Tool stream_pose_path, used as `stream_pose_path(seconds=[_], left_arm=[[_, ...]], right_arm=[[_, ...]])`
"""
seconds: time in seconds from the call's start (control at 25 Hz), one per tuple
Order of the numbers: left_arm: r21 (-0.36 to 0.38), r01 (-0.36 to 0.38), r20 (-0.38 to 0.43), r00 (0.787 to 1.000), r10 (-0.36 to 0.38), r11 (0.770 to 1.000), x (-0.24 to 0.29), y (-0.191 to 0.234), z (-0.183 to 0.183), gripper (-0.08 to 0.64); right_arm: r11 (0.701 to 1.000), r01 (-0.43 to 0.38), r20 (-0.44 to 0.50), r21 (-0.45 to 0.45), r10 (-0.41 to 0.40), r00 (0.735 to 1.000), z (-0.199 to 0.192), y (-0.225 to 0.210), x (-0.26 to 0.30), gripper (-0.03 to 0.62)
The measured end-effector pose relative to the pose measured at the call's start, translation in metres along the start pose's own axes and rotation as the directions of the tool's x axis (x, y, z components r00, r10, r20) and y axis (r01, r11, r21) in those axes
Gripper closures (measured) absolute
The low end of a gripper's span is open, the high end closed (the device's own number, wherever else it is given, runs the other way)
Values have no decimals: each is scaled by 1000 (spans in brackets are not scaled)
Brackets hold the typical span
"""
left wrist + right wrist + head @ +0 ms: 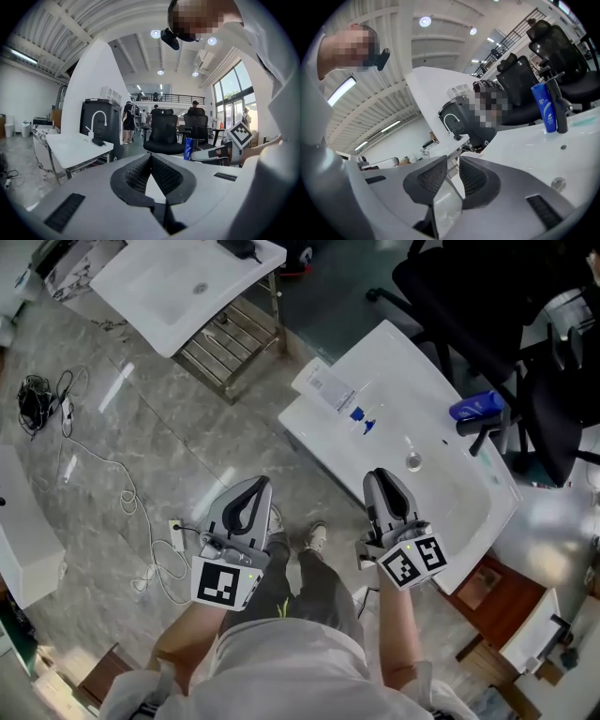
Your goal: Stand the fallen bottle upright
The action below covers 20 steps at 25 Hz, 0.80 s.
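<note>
A blue bottle (478, 407) with a white label stands upright at the far side of a white sink basin (469, 531), right beside a black faucet (480, 433). The right gripper view shows the bottle (544, 108) upright against that faucet (558, 107); the left gripper view has the bottle (188, 149) small and upright in the distance. My left gripper (258, 484) hangs over the floor, left of the basin, its jaws (150, 157) shut and empty. My right gripper (380, 474) is above the basin's near edge, far from the bottle, with a narrow slit between its jaws (453, 161) and nothing in it.
A paper leaflet (326, 385) lies on the basin's left end, and a drain (413, 463) sits in its middle. Another white basin (159, 296) on a metal rack (230, 348) stands at the upper left. Cables (84, 460) trail over the marble floor. Black office chairs (469, 296) stand behind.
</note>
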State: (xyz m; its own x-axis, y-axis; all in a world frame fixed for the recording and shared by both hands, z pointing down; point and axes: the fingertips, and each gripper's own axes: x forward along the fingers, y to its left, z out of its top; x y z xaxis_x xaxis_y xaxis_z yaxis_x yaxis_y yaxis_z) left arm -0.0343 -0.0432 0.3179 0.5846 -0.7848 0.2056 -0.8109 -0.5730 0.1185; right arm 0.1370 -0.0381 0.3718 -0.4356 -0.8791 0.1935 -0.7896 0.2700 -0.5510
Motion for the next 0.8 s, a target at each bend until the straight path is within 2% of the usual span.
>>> stream_pose_path(seconds=[0.08, 0.2, 0.44, 0.8], left_arm=[[-2, 5, -16, 1000, -5, 1000, 4, 4, -10, 545], [-9, 12, -41, 999, -12, 1000, 10, 10, -26, 545], [-32, 17, -76, 997, -19, 999, 26, 21, -55, 545], [-52, 47, -70, 996, -51, 998, 45, 24, -75, 545]], right_arm=[[999, -3, -3, 35, 3, 1000, -6, -7, 9, 486], [997, 0, -3, 71, 0, 1000, -14, -20, 24, 483], [974, 13, 18, 226, -17, 1000, -25, -59, 49, 439], [937, 39, 46, 347, -59, 997, -38, -99, 66, 387]])
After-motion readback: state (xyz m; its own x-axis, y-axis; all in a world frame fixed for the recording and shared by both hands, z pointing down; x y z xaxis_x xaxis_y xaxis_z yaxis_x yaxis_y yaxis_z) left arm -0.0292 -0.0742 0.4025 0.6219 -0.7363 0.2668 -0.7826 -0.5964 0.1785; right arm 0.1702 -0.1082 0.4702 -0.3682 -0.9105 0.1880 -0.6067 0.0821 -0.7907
